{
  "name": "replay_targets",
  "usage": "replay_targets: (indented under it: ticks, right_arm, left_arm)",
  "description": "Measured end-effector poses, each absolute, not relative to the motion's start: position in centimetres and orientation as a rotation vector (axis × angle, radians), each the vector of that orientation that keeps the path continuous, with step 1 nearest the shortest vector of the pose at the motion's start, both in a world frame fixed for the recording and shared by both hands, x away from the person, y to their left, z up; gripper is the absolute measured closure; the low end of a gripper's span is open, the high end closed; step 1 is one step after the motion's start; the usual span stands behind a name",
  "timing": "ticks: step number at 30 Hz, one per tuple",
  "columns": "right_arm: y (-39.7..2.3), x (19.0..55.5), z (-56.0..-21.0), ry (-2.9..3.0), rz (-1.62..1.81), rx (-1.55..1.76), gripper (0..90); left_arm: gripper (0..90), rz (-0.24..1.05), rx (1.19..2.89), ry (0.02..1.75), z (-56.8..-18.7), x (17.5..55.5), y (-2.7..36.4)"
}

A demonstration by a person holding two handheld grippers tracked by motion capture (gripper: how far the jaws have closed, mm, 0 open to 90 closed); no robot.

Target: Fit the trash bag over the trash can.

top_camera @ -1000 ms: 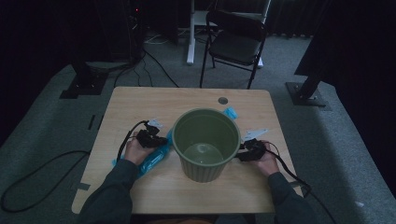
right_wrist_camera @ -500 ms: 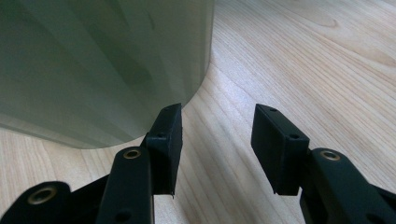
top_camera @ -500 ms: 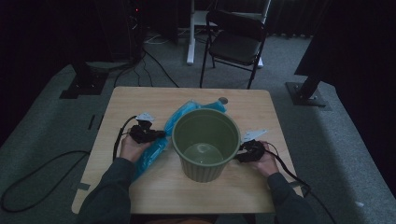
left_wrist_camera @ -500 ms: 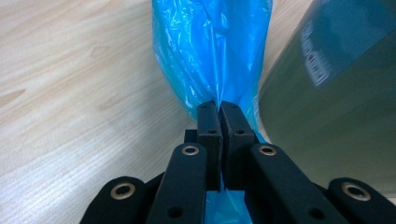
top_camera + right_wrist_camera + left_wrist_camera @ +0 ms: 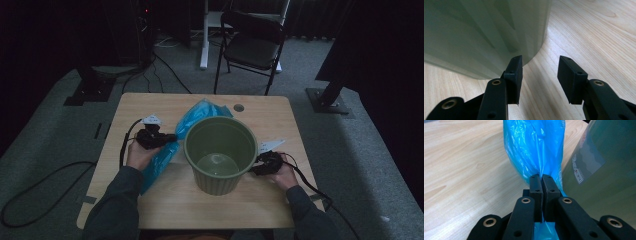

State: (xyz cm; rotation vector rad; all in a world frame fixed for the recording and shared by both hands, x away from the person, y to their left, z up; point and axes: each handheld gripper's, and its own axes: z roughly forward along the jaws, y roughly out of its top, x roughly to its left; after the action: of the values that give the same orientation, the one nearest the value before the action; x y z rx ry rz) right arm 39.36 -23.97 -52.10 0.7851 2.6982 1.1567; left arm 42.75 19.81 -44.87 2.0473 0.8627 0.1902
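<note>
The left gripper (image 5: 167,138), left of centre in the high view, has its jaws pinched tight on a fold of the blue plastic bag (image 5: 192,120), and the left gripper view shows the film (image 5: 534,150) rising crumpled out of that pinch, right beside the bin's green wall (image 5: 604,170). I take it the bag is held by one edge like this so it can be shaken open and drawn over the bin as a liner. The green bin (image 5: 220,152) stands upright in the middle of the wooden surface (image 5: 280,210), mouth up and empty, with the bag draped behind and to its left, its lower end trailing toward the person's left sleeve (image 5: 117,205). At the bin's right side the right gripper (image 5: 540,75) waits low by the base; its jaws have just been closing a little, yet stand apart with only bare wood between them, probably ready to steady the bin or catch the bag's far edge.
</note>
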Motion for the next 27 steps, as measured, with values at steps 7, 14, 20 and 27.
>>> replay_targets:
  ticks: [7, 14, 20, 27]
  right_arm:
    - [-23.9, 39.2, -52.0, 2.709, 1.163, 0.772, 55.5]
    - [-23.8, 39.1, -51.9, 2.71, 1.164, 0.763, 56.4]
    - [-23.8, 39.1, -51.9, 2.712, 1.165, 0.763, 56.7]
    - [-23.7, 39.1, -51.9, 2.72, 1.168, 0.761, 57.0]
  left_arm:
    - [88.1, 0.207, 2.016, 0.833, -43.1, 43.2, 19.6]
    - [88.1, 0.223, 2.015, 0.793, -41.4, 43.4, 18.9]
    - [88.1, 0.223, 1.998, 0.762, -39.9, 43.5, 18.7]
    - [88.1, 0.251, 1.992, 0.717, -37.7, 43.3, 18.1]
